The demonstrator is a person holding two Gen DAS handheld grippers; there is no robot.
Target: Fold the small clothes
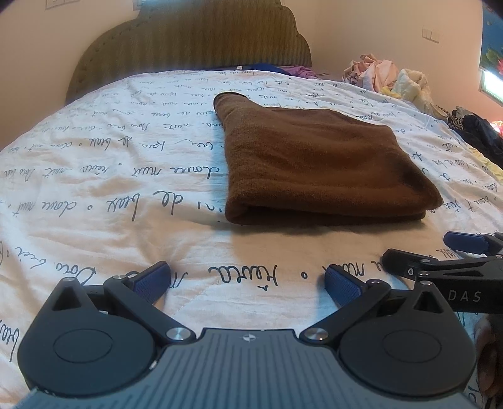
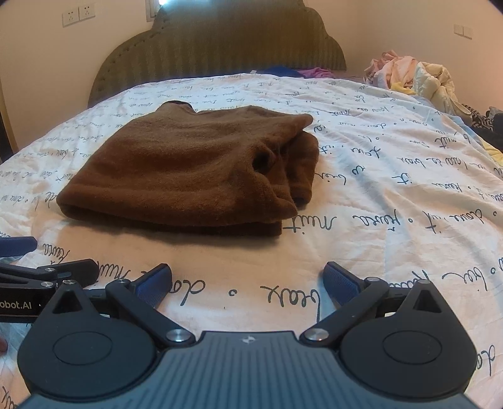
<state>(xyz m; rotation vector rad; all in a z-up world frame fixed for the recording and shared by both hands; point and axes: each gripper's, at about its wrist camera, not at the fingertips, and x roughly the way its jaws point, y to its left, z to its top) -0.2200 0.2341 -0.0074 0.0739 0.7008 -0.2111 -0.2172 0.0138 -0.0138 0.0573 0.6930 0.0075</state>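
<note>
One brown fleece garment (image 1: 317,163) sat folded into a thick, roughly square bundle on the bed, pretty much in the middle of the white quilt (image 1: 110,188) with the cursive black writing all over it. From the right wrist view the same bundle (image 2: 188,170) looked a bit messier on its right side, where a bunched layer, maybe a sleeve, stuck out from under the top fold.

Both grippers were parked short of the near edge of the bundle, not touching it. The left gripper (image 1: 246,280) had its blue-padded fingers (image 1: 151,283) spread wide with nothing between them, just quilt. The right gripper (image 2: 248,280) was the same deal, fingers (image 2: 341,280) wide apart and empty. They sat just beside each other, so each one poked into the edge of the other's camera.

Further back was an olive-brown padded headboard (image 2: 220,41) against a cream wall, with some blue and purple fabric (image 2: 292,72) right at its base. Off on the far right of the bed was a heap of pastel clothes (image 2: 411,75), well apart from the folded piece. Wall sockets (image 2: 78,14) showed at upper left.
</note>
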